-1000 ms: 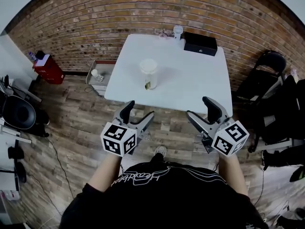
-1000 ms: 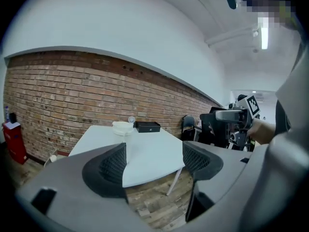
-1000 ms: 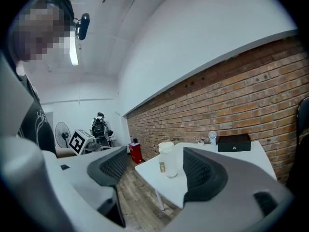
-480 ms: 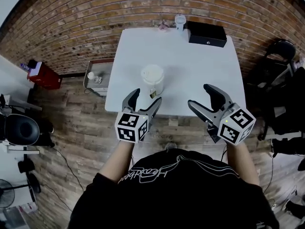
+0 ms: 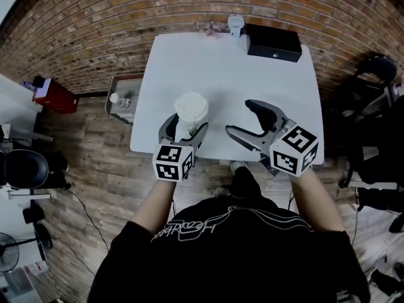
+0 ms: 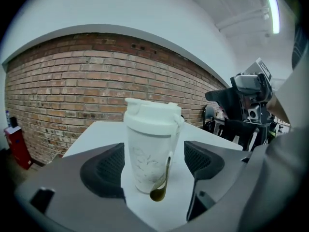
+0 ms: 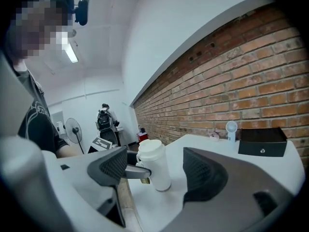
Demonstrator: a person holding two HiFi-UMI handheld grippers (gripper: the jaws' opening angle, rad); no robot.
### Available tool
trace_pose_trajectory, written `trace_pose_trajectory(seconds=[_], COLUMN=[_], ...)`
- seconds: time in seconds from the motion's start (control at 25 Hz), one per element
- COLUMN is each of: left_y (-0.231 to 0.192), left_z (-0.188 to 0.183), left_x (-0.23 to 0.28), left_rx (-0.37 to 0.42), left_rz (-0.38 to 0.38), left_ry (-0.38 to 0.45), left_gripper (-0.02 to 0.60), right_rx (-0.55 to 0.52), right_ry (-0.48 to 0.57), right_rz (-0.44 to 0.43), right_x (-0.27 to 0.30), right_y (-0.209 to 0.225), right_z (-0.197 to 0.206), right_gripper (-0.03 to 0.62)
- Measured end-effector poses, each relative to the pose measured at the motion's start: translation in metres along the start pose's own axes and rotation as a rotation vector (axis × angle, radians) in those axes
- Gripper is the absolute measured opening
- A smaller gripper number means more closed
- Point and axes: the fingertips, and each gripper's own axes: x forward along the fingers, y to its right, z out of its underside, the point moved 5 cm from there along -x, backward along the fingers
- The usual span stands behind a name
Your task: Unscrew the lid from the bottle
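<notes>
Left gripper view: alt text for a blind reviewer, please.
A lidded white bottle stands on a table between the left gripper's fingers, which have just been opening and don't touch it. A brick wall behind; right gripper at right.

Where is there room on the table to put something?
Bare: the middle of the table, between the bottle and the black box, and its far left corner. Crowded: the near edge, where the left hand-held gripper, jaws just opening wider, straddles the bottle, with the right hand-held gripper beside.
</notes>
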Motion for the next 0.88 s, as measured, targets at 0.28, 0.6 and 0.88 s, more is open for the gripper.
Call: trace_pose_trajectory(seconds=[0.28,0.6,0.88], left_y=[-0.001,-0.002,-0.004], left_z=[0.006,0.007,0.007], left_x=[0.013,0.013,0.012], left_rx=[-0.007,0.01,0.015], left_rz=[-0.002,0.006,0.0], left_ry=[-0.001,0.022,0.025], left_gripper=[0.379,0.36,0.357], right_rx=[-0.106,-0.217,-0.283], right_ry=[-0.093,-0.171,-0.2], right_rz=[-0.158,-0.31,-0.382], right_x=[0.053,0.103,0.124], right_y=[0.013,0.003,-0.005], right_z=[-0.003,-0.002,0.001], right_gripper=[0.342,0.341,0.308])
